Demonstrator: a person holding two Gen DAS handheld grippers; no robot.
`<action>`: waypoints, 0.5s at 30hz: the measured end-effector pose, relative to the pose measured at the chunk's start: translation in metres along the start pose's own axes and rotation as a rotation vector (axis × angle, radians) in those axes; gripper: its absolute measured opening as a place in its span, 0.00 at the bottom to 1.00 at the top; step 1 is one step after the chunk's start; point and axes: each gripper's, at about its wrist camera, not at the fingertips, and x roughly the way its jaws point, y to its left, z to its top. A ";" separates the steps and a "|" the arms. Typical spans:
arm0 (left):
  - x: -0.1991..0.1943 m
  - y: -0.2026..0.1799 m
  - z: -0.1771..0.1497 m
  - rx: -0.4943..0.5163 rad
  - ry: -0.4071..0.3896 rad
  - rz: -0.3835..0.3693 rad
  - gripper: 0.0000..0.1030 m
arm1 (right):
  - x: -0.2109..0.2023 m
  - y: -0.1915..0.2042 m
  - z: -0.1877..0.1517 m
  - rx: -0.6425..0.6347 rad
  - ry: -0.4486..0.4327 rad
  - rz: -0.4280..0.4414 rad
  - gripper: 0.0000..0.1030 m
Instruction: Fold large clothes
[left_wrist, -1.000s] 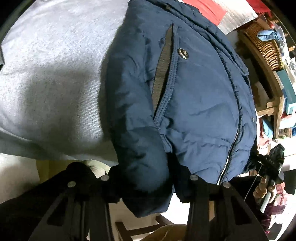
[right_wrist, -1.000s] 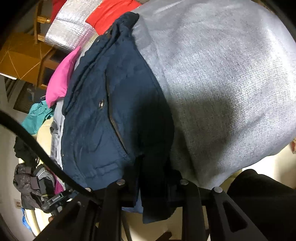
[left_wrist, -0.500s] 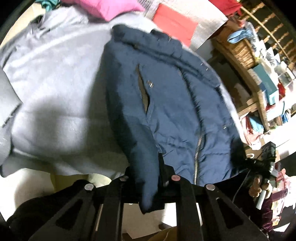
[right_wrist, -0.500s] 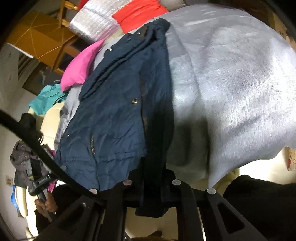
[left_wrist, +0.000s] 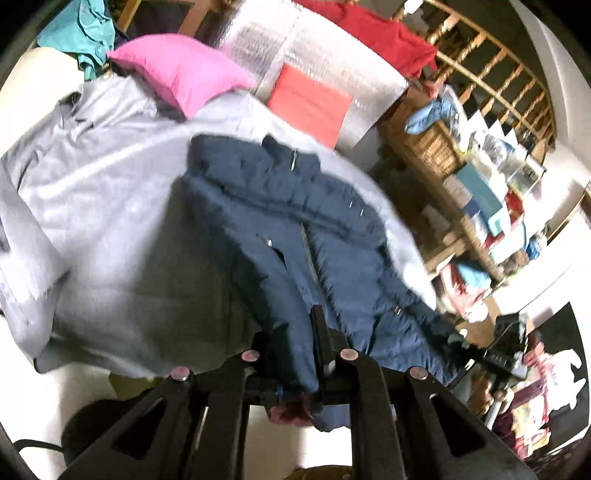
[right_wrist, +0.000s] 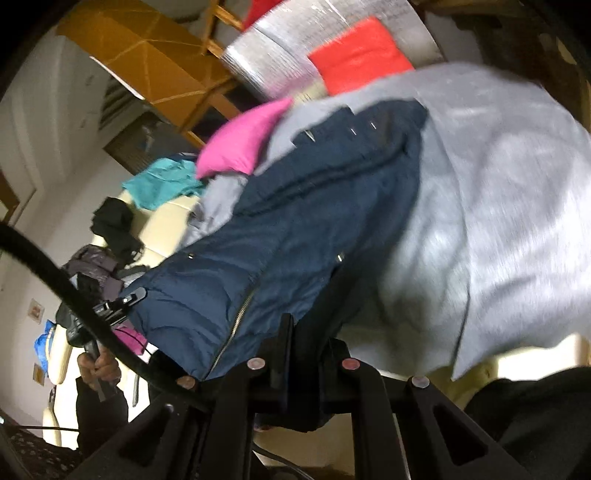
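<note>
While a grey blanket (left_wrist: 110, 221) covers the work surface as a clean bed for folding, the navy jacket (left_wrist: 332, 258) lies zip-up across it, collar toward 12 o'clock, hem toward 6. Each bottom corner is pinched, probably so the hem can be carried up to the collar: the left gripper (left_wrist: 299, 354) is clamped on one corner, the right gripper (right_wrist: 306, 347) on the other. A pink cushion (left_wrist: 181, 70) sits at 11 o'clock.
</note>
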 end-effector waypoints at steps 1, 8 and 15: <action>-0.002 0.000 0.011 -0.012 -0.015 -0.013 0.12 | -0.003 0.004 0.006 -0.007 -0.021 0.012 0.11; -0.001 0.003 0.079 -0.013 -0.094 -0.014 0.12 | -0.022 0.009 0.061 -0.013 -0.167 0.044 0.10; 0.035 0.008 0.142 -0.057 -0.174 0.007 0.12 | -0.004 0.000 0.139 0.033 -0.321 0.025 0.10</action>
